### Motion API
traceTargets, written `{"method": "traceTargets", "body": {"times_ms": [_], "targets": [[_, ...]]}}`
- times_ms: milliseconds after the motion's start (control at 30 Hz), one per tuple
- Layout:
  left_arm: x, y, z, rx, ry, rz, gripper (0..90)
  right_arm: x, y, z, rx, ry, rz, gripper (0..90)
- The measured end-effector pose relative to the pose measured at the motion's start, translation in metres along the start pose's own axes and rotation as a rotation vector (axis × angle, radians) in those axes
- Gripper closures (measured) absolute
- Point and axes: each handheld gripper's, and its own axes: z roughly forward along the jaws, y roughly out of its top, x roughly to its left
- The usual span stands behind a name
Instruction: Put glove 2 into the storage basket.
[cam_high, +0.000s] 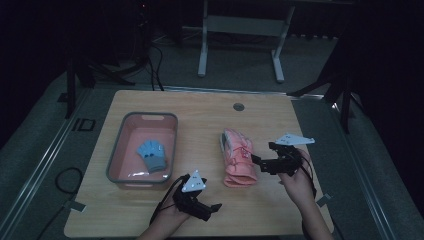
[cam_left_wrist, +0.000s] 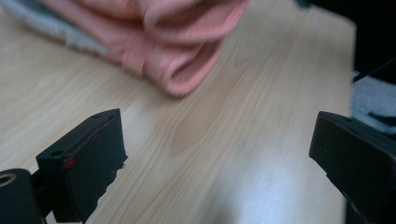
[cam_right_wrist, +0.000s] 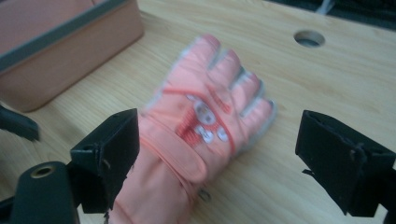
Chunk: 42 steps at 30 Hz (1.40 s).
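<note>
Left gripper (cam_high: 212, 206), nearest the person at the front edge of the wooden table (cam_high: 200, 107): jaws spread wide, nothing between them, bare tabletop beneath. In the left gripper view its jaws frame empty wood, with the cuff end of the pink glove (cam_left_wrist: 177, 42) lying ahead and off to one side, well clear of both jaws.

Right gripper (cam_high: 261, 159), farther in and at the right: jaws also spread apart and gripping nothing, its tips just beside the glove's right edge in the high view. In the right gripper view the pink glove (cam_right_wrist: 201, 126) lies flat between the parted jaws, cuff toward the camera, fingers pointing away; whether the near jaw touches the fabric cannot be told, as the picture is blurred.

Likely hazards, as judgement: closing on the flat glove may pinch only the top layer of fabric, so the glove sags or slips out on lifting; a jaw driven down could scrape the tabletop or push the glove aside rather than take it.

Beyond, at the left: a pink bin with a grey rim (cam_high: 126, 122), holding a blue-grey glove (cam_high: 152, 154), well apart from both grippers. Farthest: a round cable hole (cam_high: 238, 106) near the table's back edge.
</note>
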Motion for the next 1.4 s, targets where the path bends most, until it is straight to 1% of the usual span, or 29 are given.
{"method": "traceTargets", "body": {"times_ms": [67, 100, 233, 333, 433, 467, 533, 600, 633, 667, 700, 733, 767, 833, 867, 900, 933, 967, 1000, 1033, 1067, 1167, 1200, 1233, 1267, 1300, 1333, 1367, 1400], "targets": [[-0.002, 0.011, -0.003, 0.004, 0.003, -0.011, 3.8, -0.005, -0.002, -0.004, 0.029, -0.009, 0.019, 13.8], [-0.003, 0.018, -0.004, 0.011, -0.004, -0.012, 3.9, -0.007, -0.003, -0.006, 0.029, -0.018, 0.017, 13.9], [-0.005, 0.046, -0.005, 0.020, -0.014, 0.023, 4.0, -0.014, -0.007, -0.012, 0.026, -0.027, 0.024, 12.4], [-0.003, 0.068, -0.002, 0.009, -0.017, 0.044, 3.9, -0.019, -0.008, -0.017, 0.001, 0.019, 0.066, 11.8], [0.001, 0.088, 0.003, -0.004, -0.005, 0.066, 4.0, -0.024, -0.008, -0.022, -0.025, 0.059, 0.084, 10.9], [0.003, 0.094, 0.006, -0.006, 0.002, 0.068, 4.0, -0.025, -0.008, -0.022, -0.029, 0.056, 0.083, 10.9], [0.008, 0.107, 0.011, -0.019, -0.005, 0.055, 4.4, -0.027, -0.007, -0.023, -0.033, 0.047, 0.074, 11.0], [0.012, 0.118, 0.018, -0.030, -0.003, 0.042, 4.4, -0.029, -0.007, -0.022, -0.022, 0.030, 0.064, 15.8], [0.012, 0.118, 0.018, -0.030, -0.003, 0.042, 4.5, -0.029, -0.007, -0.022, -0.022, 0.030, 0.064, 15.8], [0.015, 0.128, 0.026, -0.020, 0.011, 0.067, 4.5, -0.030, -0.006, -0.020, -0.016, 0.023, 0.058, 18.5], [0.016, 0.133, 0.030, -0.009, 0.027, 0.088, 6.5, -0.033, -0.005, -0.017, -0.009, 0.007, 0.065, 25.2], [0.017, 0.135, 0.034, -0.007, 0.036, 0.105, 11.4, -0.034, -0.005, -0.015, -0.015, 0.004, 0.072, 29.2], [0.019, 0.139, 0.039, -0.004, 0.058, 0.125, 18.8, -0.035, -0.004, -0.013, -0.019, -0.010, 0.073, 32.7], [0.023, 0.142, 0.047, -0.003, 0.114, 0.140, 21.4, -0.036, -0.002, -0.007, -0.012, -0.028, 0.055, 34.7], [0.025, 0.143, 0.050, 0.001, 0.124, 0.145, 30.5, -0.036, 0.000, -0.003, -0.014, -0.027, 0.059, 37.7], [0.027, 0.144, 0.054, 0.004, 0.154, 0.153, 35.3, -0.036, 0.001, 0.000, -0.012, -0.026, 0.059, 37.9], [0.028, 0.144, 0.058, 0.004, 0.177, 0.157, 35.9, -0.035, 0.002, 0.005, -0.007, -0.024, 0.053, 37.9], [0.030, 0.143, 0.062, 0.007, 0.192, 0.152, 39.7, -0.034, 0.003, 0.011, -0.003, -0.024, 0.049, 39.6], [0.033, 0.144, 0.066, 0.031, 0.203, 0.140, 40.6, -0.033, 0.003, 0.016, 0.004, -0.018, 0.059, 43.7], [0.037, 0.143, 0.070, 0.060, 0.216, 0.116, 40.6, -0.033, 0.002, 0.021, 0.006, -0.004, 0.071, 44.6], [0.040, 0.141, 0.072, 0.073, 0.224, 0.099, 40.4, -0.032, 0.001, 0.027, 0.013, 0.007, 0.087, 46.5], [0.054, 0.134, 0.079, 0.124, 0.204, -0.026, 34.1, -0.033, -0.004, 0.037, 0.030, 0.038, 0.130, 52.4], [0.058, 0.130, 0.081, 0.143, 0.200, -0.040, 32.9, -0.033, -0.006, 0.040, 0.036, 0.048, 0.139, 52.6], [0.060, 0.127, 0.085, 0.175, 0.214, -0.043, 28.9, -0.032, -0.008, 0.043, 0.046, 0.051, 0.143, 52.4], [0.062, 0.123, 0.088, 0.187, 0.227, -0.059, 24.5, -0.032, -0.010, 0.046, 0.052, 0.051, 0.149, 52.3], [0.064, 0.119, 0.090, 0.194, 0.226, -0.070, 24.3, -0.032, -0.012, 0.048, 0.064, 0.066, 0.156, 50.8], [0.067, 0.115, 0.092, 0.197, 0.233, -0.088, 24.3, -0.031, -0.013, 0.051, 0.075, 0.079, 0.161, 50.2], [0.069, 0.112, 0.092, 0.197, 0.229, -0.113, 24.0, -0.029, -0.015, 0.054, 0.081, 0.082, 0.162, 49.7], [0.073, 0.108, 0.093, 0.204, 0.205, -0.151, 22.5, -0.029, -0.016, 0.056, 0.085, 0.090, 0.166, 47.6]]}}
